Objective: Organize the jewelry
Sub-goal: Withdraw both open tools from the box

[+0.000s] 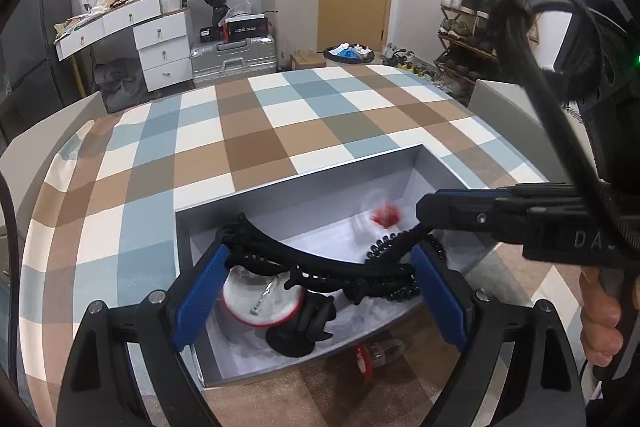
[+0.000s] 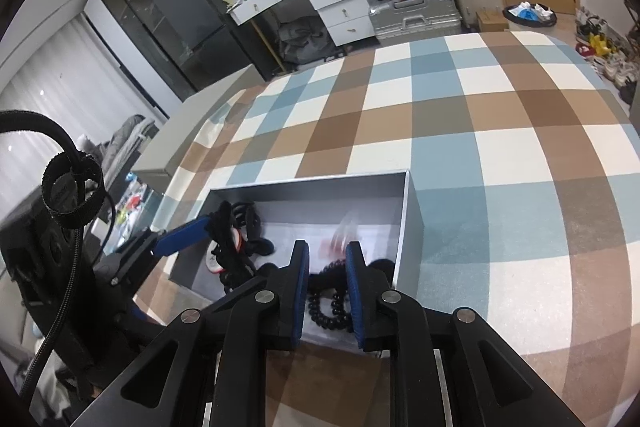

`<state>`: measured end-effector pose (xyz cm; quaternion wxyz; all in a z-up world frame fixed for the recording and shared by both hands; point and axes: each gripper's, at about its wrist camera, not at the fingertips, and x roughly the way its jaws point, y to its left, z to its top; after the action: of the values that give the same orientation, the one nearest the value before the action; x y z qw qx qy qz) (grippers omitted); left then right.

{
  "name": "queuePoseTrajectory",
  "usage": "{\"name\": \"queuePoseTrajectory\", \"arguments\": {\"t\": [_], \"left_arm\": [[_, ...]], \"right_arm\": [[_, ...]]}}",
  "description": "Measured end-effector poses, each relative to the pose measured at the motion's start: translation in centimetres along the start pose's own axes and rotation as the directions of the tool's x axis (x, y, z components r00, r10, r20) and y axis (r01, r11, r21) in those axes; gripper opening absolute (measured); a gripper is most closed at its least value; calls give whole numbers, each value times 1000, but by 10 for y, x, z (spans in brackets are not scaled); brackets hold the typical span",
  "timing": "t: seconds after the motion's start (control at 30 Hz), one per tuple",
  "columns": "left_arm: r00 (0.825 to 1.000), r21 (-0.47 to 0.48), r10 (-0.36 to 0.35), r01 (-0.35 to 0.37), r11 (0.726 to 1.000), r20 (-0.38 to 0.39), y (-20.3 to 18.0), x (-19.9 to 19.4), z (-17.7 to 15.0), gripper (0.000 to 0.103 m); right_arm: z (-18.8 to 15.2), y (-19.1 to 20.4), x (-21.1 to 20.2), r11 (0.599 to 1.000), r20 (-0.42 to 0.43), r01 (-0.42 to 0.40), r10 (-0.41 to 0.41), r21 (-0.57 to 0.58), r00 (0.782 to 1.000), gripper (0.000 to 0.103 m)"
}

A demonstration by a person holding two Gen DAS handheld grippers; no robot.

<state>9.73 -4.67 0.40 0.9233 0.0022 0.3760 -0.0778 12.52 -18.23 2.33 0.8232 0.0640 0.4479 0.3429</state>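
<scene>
A grey open box (image 1: 304,183) (image 2: 404,227) lies on the checked tablecloth. My left gripper (image 1: 320,267) is over the box, jaws wide, with a black toothed headband (image 1: 320,263) spanning between its blue pads; I cannot tell if it is gripped. Under it lie a red-rimmed round case (image 1: 260,303) and a black hair claw (image 1: 304,327). My right gripper (image 2: 327,267) reaches into the box from the right, jaws partly apart around a black coiled hair tie (image 2: 332,307) (image 1: 390,247). A blurred red and clear item (image 1: 384,215) lies in the box's far corner.
A small red and clear clip (image 1: 376,351) lies on the cloth just outside the box's near wall. The checked table (image 2: 480,131) stretches beyond the box. Behind it stand a white dresser (image 1: 160,43), suitcases (image 1: 234,57) and a shoe rack (image 1: 468,27).
</scene>
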Motion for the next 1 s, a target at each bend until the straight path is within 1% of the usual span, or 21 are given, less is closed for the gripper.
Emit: {"name": "queuePoseTrajectory", "arguments": {"t": [0.03,0.13,0.17,0.2,0.27,0.33,0.4,0.47,0.53,0.6,0.73,0.83,0.9,0.97,1.0], "left_arm": [[1000,8,5,-5,1000,3,-1,-2,0,89],[1000,27,15,-15,1000,12,-4,-6,0,89],[1000,27,19,-19,999,12,-4,-8,-1,89],[1000,22,24,-24,999,6,-4,-8,-1,89],[1000,12,15,-15,1000,4,-3,-10,-2,89],[1000,-1,6,-6,1000,17,0,-14,-4,91],[999,-21,-15,16,1000,30,3,-19,-6,102],[999,-25,-25,26,999,39,3,-23,-7,102],[999,-26,-16,17,1000,40,3,-27,-8,102],[999,-36,-4,6,999,48,4,-32,-10,102],[998,-69,6,-2,998,55,9,-41,-19,102],[998,-86,32,-27,996,59,14,-48,-29,102],[997,-106,52,-45,993,65,17,-52,-35,102],[996,-124,61,-52,991,67,20,-55,-40,102],[996,-130,65,-56,990,65,21,-56,-42,102]], "right_arm": [[-1,1,-2,1000,2,-2,2,-3,1000,21],[-3,1,-12,1000,30,-15,15,2,999,33],[-4,2,-18,1000,44,-19,19,3,999,40],[-4,2,-21,1000,51,-20,20,3,998,44],[-7,5,-30,1000,58,-27,27,-6,998,45],[-8,7,-36,1000,66,-22,23,-12,998,49],[-10,8,-42,1000,78,-17,18,-16,997,57],[-12,7,-46,1000,86,-19,20,-9,996,59],[-13,6,-48,1000,85,-18,18,-1,996,60],[-14,6,-48,1000,83,-18,18,2,996,70],[-20,6,-47,1000,69,-24,23,2,997,78],[-27,10,-45,1000,47,-25,26,-13,999,87],[-32,14,-45,999,36,-11,12,-31,999,99],[-40,20,-45,998,40,11,-9,-60,999,103],[-42,22,-45,998,43,18,-15,-68,999,103]]}}
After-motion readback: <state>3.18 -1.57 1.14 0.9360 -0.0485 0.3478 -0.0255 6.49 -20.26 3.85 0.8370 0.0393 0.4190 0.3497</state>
